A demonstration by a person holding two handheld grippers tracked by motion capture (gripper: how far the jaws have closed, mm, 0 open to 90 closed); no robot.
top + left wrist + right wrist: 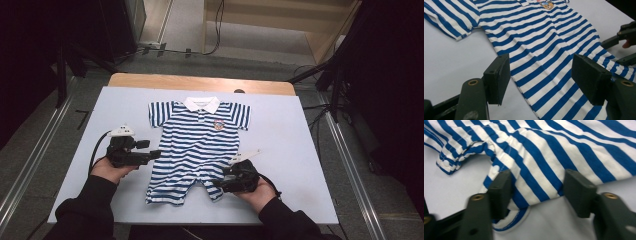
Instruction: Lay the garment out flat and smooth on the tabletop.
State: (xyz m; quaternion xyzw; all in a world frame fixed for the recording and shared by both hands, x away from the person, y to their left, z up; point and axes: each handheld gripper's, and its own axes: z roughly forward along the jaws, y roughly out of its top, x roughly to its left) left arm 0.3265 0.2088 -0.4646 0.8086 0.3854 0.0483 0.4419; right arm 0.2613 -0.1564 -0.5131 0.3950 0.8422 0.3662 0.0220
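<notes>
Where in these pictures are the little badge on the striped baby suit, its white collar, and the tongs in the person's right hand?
badge (pixel 218 124), high view, on the chest patch.
white collar (pixel 202 104), high view, middle of the collar.
right tongs (pixel 537 188), right gripper view, midway between the two black tips, over the leg hem.

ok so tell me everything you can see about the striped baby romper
The striped romper is blue and white, seemingly soft knit cotton, with a white collar, short sleeves, a small chest badge and snap buttons along the leg opening. It lies flat, front up, collar away from the person, mid-table on the pale sheet. The right gripper straddles one leg hem, which is rumpled, jaws not yet pressing. The left gripper hangs open at the other side edge.
</notes>
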